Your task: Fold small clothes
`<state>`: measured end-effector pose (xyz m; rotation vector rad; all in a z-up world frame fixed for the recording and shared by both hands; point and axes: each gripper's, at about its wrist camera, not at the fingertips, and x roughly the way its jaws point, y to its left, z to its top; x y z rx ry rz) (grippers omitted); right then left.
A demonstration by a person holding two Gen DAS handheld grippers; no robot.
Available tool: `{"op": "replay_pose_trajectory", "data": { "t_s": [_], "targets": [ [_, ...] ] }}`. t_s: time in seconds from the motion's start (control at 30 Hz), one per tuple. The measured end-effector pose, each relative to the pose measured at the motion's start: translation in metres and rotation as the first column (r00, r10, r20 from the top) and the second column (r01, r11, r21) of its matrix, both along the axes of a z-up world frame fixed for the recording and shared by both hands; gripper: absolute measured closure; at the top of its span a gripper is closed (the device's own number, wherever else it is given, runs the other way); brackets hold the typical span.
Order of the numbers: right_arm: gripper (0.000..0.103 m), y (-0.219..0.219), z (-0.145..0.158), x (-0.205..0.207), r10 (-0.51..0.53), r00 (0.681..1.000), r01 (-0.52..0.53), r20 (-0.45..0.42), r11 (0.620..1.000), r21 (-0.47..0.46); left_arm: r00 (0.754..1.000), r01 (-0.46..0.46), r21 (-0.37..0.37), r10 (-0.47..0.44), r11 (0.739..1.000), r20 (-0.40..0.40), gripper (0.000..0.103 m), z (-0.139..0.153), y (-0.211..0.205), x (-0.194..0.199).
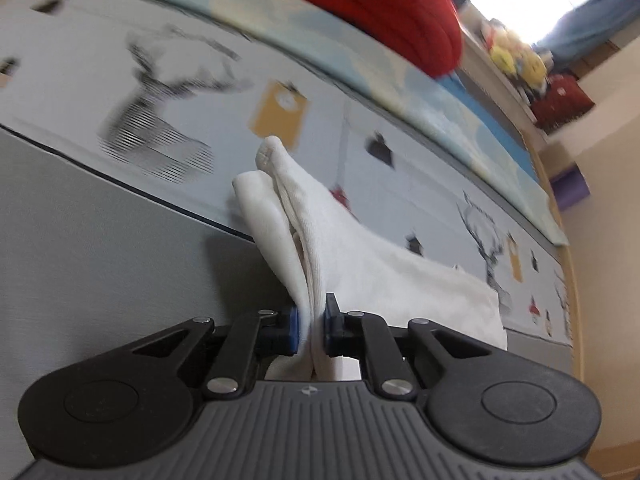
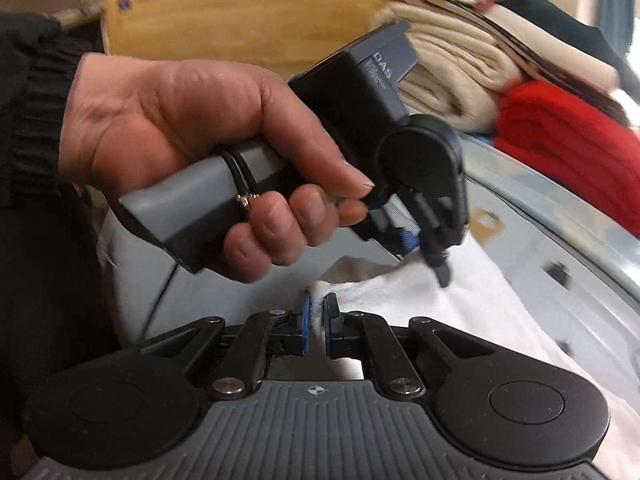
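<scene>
Gripping white cloth in both tools right now. Nearest in the left wrist view, my left tool [image 1: 311, 326] has its blue pads pinched tight on a bunched fold of the white garment [image 1: 360, 256]; fabric passes straight down between the pads. From that pinch the garment runs away and up-right, a thick doubled edge rising to a rounded tip, the rest draping flat toward the right over the bed sheet [image 1: 200, 92] with its deer print. Long axis as I read it: from the left tool outward, slanting right.

Right wrist view, nearest first: my right tool [image 2: 316, 322] is clamped on a corner of the same white garment [image 2: 460, 304], only a small nub of cloth showing between the pads. Just beyond, the person's hand [image 2: 192, 140] holds the left tool [image 2: 436, 258] pointing down onto the cloth, just beside my right pinch, slightly further along the edge. So both grips sit close together on one end, the free bulk lying away to the right.

My guess: next move carries this held end over the free end, along that long axis. Far back, a red knit [image 2: 568, 152] and folded beige blankets [image 2: 452, 76] stacked well apart from it.
</scene>
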<state>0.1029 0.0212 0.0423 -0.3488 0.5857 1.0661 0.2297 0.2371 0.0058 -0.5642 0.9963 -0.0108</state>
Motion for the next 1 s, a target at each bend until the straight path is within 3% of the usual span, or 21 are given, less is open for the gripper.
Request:
{"op": "replay_pose_trajectory", "data": {
  "t_s": [0.1, 0.27, 0.47, 0.6, 0.7, 0.8, 0.9, 0.93, 1.0],
  "targets": [
    [0.096, 0.001, 0.009, -0.005, 0.031, 0.999, -0.03, -0.013, 0.998, 0.059, 1.0, -0.015, 0.032, 0.015, 0.999, -0.009, 0.091, 0.01, 0.017, -0.015],
    [0.096, -0.015, 0.009, -0.012, -0.002, 1.0, 0.002, -0.004, 1.0, 0.017, 0.999, 0.041, 0.107, -0.037, 0.993, -0.036, 0.091, 0.016, -0.002, -0.012],
    [0.097, -0.067, 0.007, -0.011, -0.17, 0.985, 0.17, -0.001, 0.984, -0.047, 0.985, 0.167, 0.122, -0.17, 0.978, 0.019, 0.091, 0.024, -0.086, 0.009],
    [0.098, -0.12, 0.006, -0.01, -0.324, 0.946, 0.324, 0.003, 0.942, -0.085, 0.961, 0.262, 0.096, -0.268, 0.96, 0.065, 0.091, 0.024, -0.158, 0.019],
    [0.099, -0.164, 0.003, -0.006, -0.474, 0.881, 0.47, 0.003, 0.874, -0.127, 0.93, 0.344, 0.061, -0.349, 0.937, 0.118, 0.091, 0.026, -0.207, 0.019],
    [0.103, -0.206, -0.001, 0.0, -0.62, 0.784, 0.61, -0.007, 0.774, -0.168, 0.885, 0.424, 0.05, -0.425, 0.904, 0.192, 0.087, 0.033, -0.24, 0.013],
    [0.103, -0.243, -0.014, 0.01, -0.757, 0.653, 0.732, -0.014, 0.635, -0.247, 0.851, 0.472, 0.018, -0.461, 0.881, 0.251, 0.072, 0.038, -0.252, 0.007],
    [0.103, -0.257, -0.021, 0.015, -0.798, 0.601, 0.759, -0.046, 0.588, -0.28, 0.847, 0.479, 0.019, -0.468, 0.878, 0.251, 0.069, 0.038, -0.252, 0.005],
    [0.103, -0.279, -0.034, 0.024, -0.846, 0.515, 0.788, -0.136, 0.53, -0.315, 0.86, 0.46, 0.048, -0.459, 0.886, 0.225, 0.069, 0.036, -0.247, 0.005]
  ]
}}
